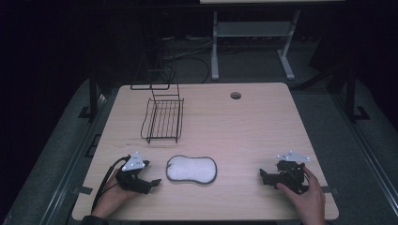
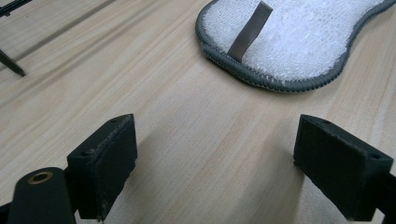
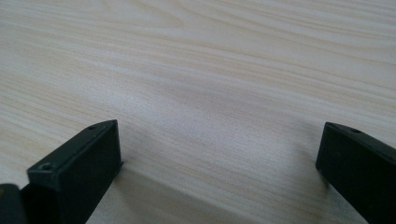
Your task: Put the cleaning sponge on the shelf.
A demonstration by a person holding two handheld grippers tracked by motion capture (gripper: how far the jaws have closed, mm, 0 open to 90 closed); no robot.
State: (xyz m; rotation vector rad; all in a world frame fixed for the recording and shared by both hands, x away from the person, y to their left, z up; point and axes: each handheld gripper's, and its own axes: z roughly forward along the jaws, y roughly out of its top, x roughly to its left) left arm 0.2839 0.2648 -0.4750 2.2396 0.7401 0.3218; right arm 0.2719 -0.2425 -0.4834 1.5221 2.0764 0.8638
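**Both grippers wide open, pad lying ahead of the left jaws**

Between the left gripper jaws sits bare table, and they're spread wide, nothing held. Just ahead and to their right lies the white scrubbing pad, flat, its long axis across the table's width, grey strap angled toward the jaws. No writing readable on it. Over to the right gripper: jaws wide apart, plain wood between. Farther off beyond the pad, the black wire rack.
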